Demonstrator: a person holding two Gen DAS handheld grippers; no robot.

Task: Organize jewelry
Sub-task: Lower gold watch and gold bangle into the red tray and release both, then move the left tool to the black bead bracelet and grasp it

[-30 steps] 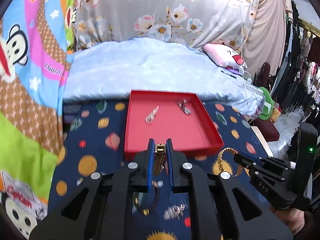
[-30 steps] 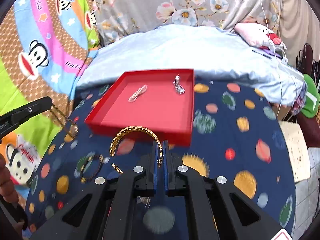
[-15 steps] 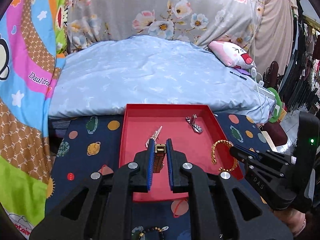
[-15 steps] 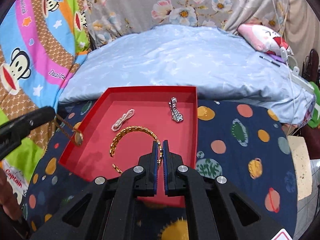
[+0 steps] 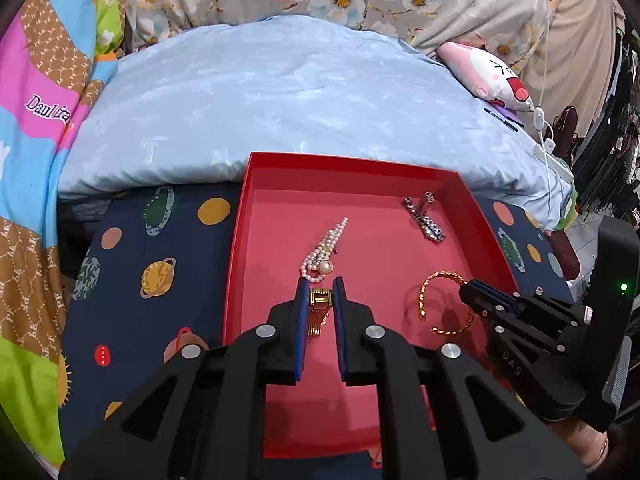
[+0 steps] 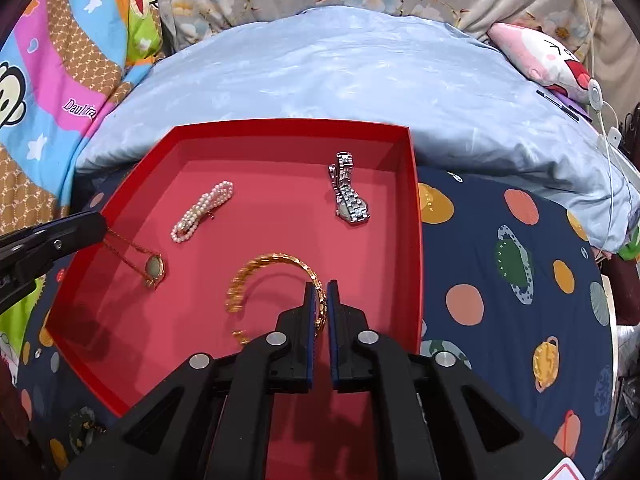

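A red tray [image 5: 236, 240] [image 6: 414, 208] lies on a navy planet-print cloth. In it are a pearl bracelet [image 5: 324, 252] [image 6: 202, 212] and a silver watch [image 5: 425, 221] [image 6: 348, 196]. My left gripper [image 5: 321, 292] [image 6: 98, 226] is shut on the strap of a gold watch [image 5: 318, 308] [image 6: 154, 269], which hangs low over the tray's left part. My right gripper [image 6: 321, 294] [image 5: 467, 291] has a gold bangle [image 6: 260, 276] [image 5: 430, 300] between its pads just above the tray floor. Its jaws are opening, but the pads still touch the bangle.
Behind the tray a pale blue duvet [image 5: 288, 100] rises, with a pink plush pillow [image 6: 540, 56] at the right. A bright cartoon blanket [image 5: 36, 152] lies to the left. A dark beaded bracelet [image 6: 82, 428] rests on the cloth near the tray's near-left corner.
Both grippers moved forward from over the navy cloth to over the red tray and sank lower. They carried the gold watch and the gold bangle along.
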